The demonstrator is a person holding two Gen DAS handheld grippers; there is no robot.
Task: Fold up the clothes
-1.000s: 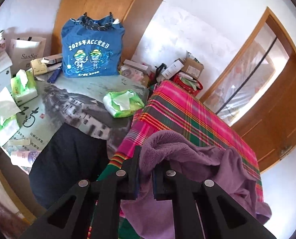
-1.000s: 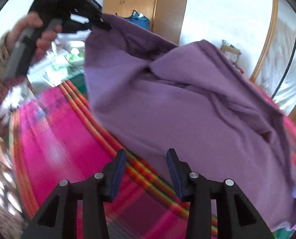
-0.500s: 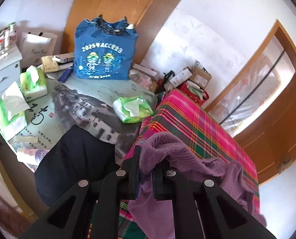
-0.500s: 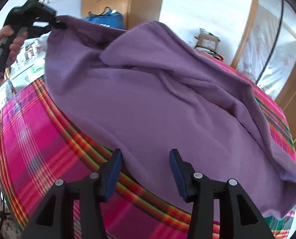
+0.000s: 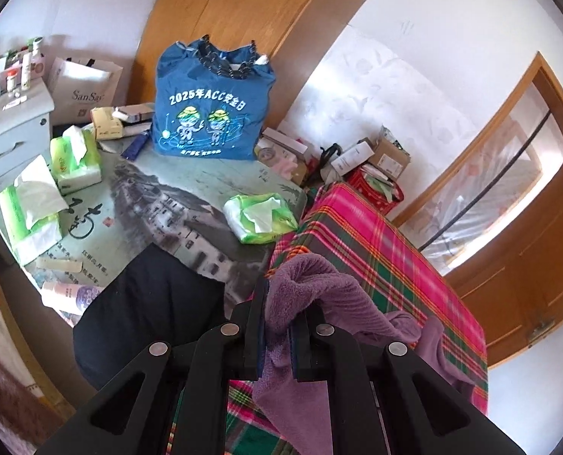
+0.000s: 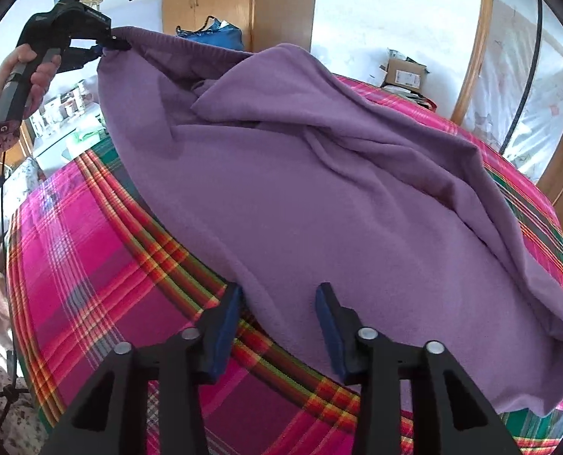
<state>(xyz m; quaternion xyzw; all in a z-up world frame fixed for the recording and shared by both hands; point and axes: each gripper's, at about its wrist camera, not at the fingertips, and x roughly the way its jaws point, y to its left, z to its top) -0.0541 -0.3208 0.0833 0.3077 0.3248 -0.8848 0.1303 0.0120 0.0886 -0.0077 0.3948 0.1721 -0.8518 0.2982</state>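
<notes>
The purple garment (image 6: 319, 174) looks soft, light and floppy, best taken by a hem or corner. It sprawls over the plaid bed (image 6: 91, 265), one corner lifted at upper left, clenched in the left tool (image 5: 275, 326). The right tool (image 6: 279, 314), jaws just narrowing yet unclenched, straddles its near edge at lower centre.

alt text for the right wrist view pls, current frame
A soft purple fleece garment lies spread over a pink, green and yellow plaid bedcover, one corner lifted at upper left by the left hand-held gripper, shut on it. In the foreground the right hand-held gripper has just been closing, its blue-padded jaws apart around the garment's near edge.
</notes>
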